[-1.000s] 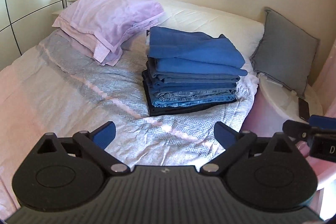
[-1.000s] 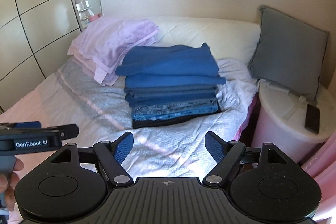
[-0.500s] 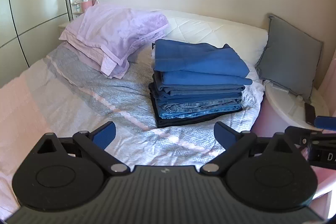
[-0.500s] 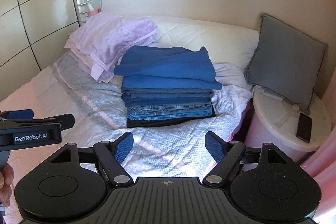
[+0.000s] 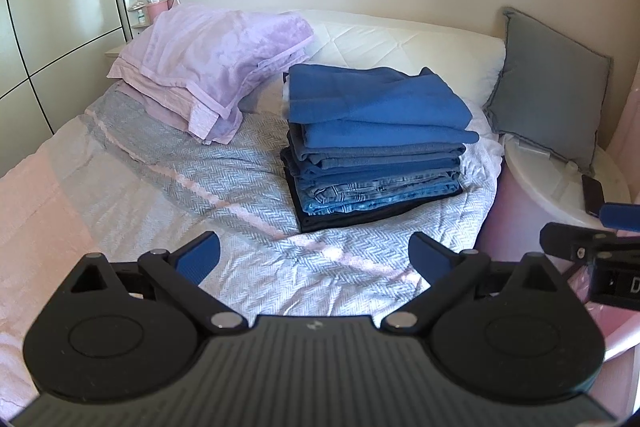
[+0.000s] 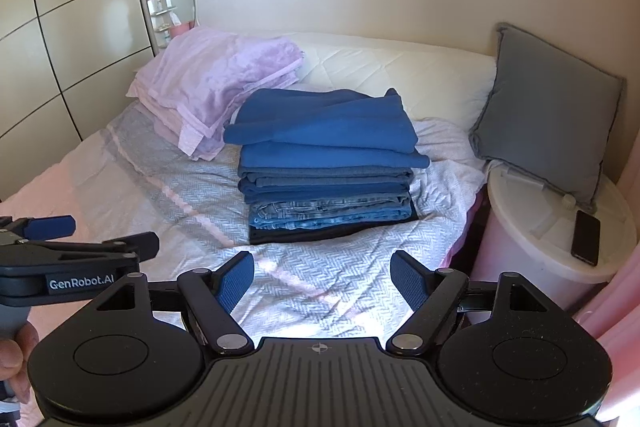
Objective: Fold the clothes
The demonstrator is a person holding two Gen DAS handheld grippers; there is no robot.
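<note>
A neat stack of folded blue clothes rests on the grey herringbone bedspread, jeans and a black piece at the bottom. My left gripper hovers open above the bedspread, well short of the stack, nothing between its fingers. My right gripper is also open and empty, held at a similar distance from the stack. Each gripper shows at the edge of the other's view: the right gripper and the left gripper.
Lilac pillows lie left of the stack, a white pillow behind it. A grey cushion leans on a round white bedside table carrying a phone. Wardrobe doors stand left.
Both grippers have drawn back and lifted slightly, so the stack sits a little farther away and more wall shows. Both stay open and empty.
</note>
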